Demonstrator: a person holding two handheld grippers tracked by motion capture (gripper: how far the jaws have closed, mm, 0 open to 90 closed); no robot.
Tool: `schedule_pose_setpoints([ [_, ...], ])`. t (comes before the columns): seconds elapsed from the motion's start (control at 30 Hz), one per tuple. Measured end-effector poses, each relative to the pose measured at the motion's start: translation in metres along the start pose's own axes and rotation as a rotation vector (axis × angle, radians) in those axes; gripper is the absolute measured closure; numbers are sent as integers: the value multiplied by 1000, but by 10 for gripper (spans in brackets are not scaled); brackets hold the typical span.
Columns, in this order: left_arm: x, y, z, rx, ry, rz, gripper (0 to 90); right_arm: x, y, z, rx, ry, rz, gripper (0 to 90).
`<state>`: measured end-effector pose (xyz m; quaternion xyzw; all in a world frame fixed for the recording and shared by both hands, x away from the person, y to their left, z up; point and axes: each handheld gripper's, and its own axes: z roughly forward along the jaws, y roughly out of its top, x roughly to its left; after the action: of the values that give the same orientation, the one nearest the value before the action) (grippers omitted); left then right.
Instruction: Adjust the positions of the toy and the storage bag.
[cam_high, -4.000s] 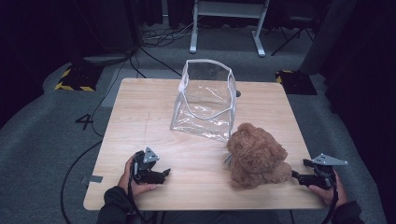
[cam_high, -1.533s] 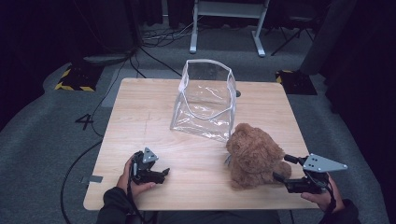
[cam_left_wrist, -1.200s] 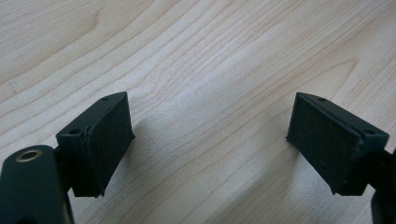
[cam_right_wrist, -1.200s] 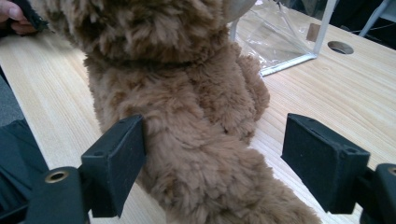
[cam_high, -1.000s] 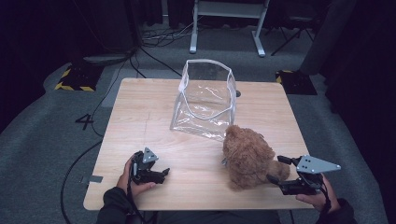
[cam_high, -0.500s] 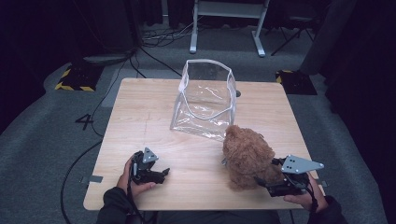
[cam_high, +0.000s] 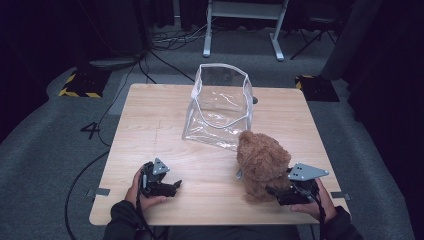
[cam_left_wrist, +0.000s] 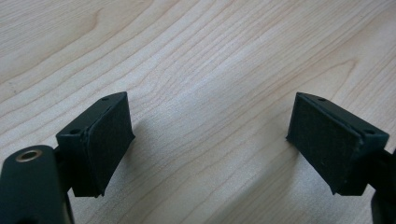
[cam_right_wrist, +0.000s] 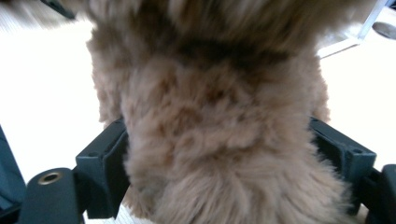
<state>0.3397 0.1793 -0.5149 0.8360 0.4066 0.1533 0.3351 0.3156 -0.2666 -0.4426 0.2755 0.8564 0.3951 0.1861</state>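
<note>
Teddy (cam_high: 262, 165) sits upright on the table (cam_high: 150, 120) near its front right, just in front of the clear bag (cam_high: 218, 107), whose mouth stands open, probably so the toy can go in. Right gripper (cam_high: 292, 192) has its jaws either side of the teddy's furry body (cam_right_wrist: 219, 154), fur bulging between them; whether they are pressing or only around it I cannot tell, though it looks like a grasp forming low on the body for a lift. Left gripper (cam_high: 167, 187) rests on bare wood at front left, jaws spread wide (cam_left_wrist: 210, 140), holding nothing, likely waiting to steady the bag
</note>
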Motion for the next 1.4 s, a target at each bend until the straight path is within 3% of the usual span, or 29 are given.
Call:
schedule_pose_setpoints([
  [0.27, 0, 1, -1, 4, 24, -19, 155, -9, -10, -2, -7, 28, -21, 524],
  [0.4, -1, 2, -2, 1, 33, -36, 162, -16, -19, -8, -33, 46, -15, 588],
  [0.57, -1, 11, -8, -45, 53, -26, 165, -22, -29, -15, -60, 52, 1, 620],
  [0.7, -1, 27, -19, -106, 69, -18, 170, -25, -35, -22, -74, 33, 10, 633],
  [0.77, 1, 41, -28, -171, 85, -31, 180, -28, -39, -26, -80, 19, 16, 636],
  [0.97, 8, 85, -36, -272, 110, -56, 187, -40, -49, -35, -94, 0, 53, 637],
  [1.17, 21, 120, -18, -279, 94, -36, 166, -48, -55, -39, -104, -3, 74, 633],
  [1.4, 32, 143, 20, -237, 83, -37, 192, -53, -59, -42, -108, -7, 88, 630],
])
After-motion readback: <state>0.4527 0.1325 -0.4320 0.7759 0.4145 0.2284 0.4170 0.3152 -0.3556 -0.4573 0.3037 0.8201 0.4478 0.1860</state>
